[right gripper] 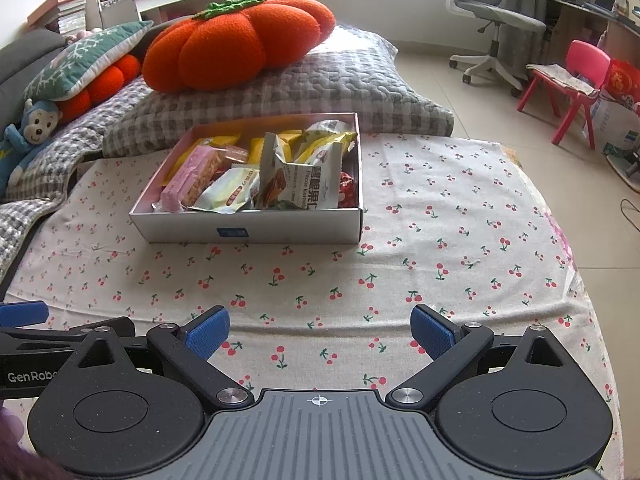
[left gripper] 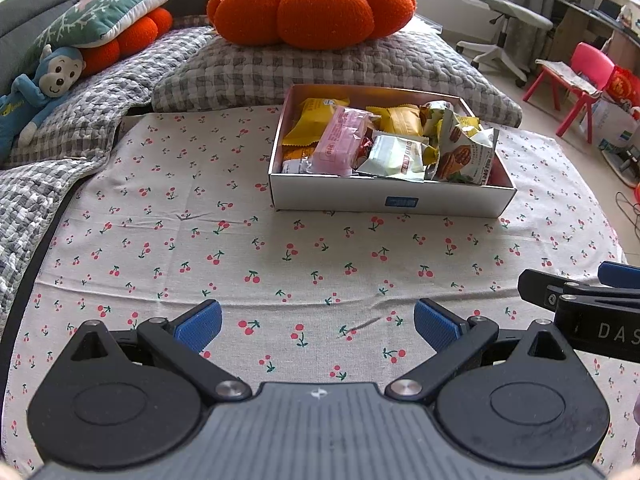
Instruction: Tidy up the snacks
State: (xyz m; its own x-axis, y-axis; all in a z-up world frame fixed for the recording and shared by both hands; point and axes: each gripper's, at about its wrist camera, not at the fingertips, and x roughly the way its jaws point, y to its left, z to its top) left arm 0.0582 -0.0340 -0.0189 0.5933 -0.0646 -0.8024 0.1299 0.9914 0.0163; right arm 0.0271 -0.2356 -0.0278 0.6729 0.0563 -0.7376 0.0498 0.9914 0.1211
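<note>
A white cardboard box [left gripper: 392, 200] stands on the cherry-print cloth [left gripper: 240, 256], filled with several snack packets: a pink bar [left gripper: 340, 144], yellow packets [left gripper: 316, 116], a white-green packet [left gripper: 394, 158] and a pecan bag [left gripper: 464, 152]. The box also shows in the right wrist view [right gripper: 248, 232], with the pecan bag [right gripper: 296, 176] upright in it. My left gripper [left gripper: 318, 326] is open and empty, well in front of the box. My right gripper [right gripper: 320, 330] is open and empty, also in front of the box. The right gripper shows at the left view's right edge [left gripper: 580, 300].
An orange pumpkin cushion [left gripper: 312, 4] lies on a grey checked quilt [left gripper: 320, 68] behind the box. A blue monkey toy [left gripper: 36, 92] and green pillow [left gripper: 108, 12] sit at the left. An office chair [right gripper: 492, 20] and pink child's chair [right gripper: 572, 84] stand on the floor at right.
</note>
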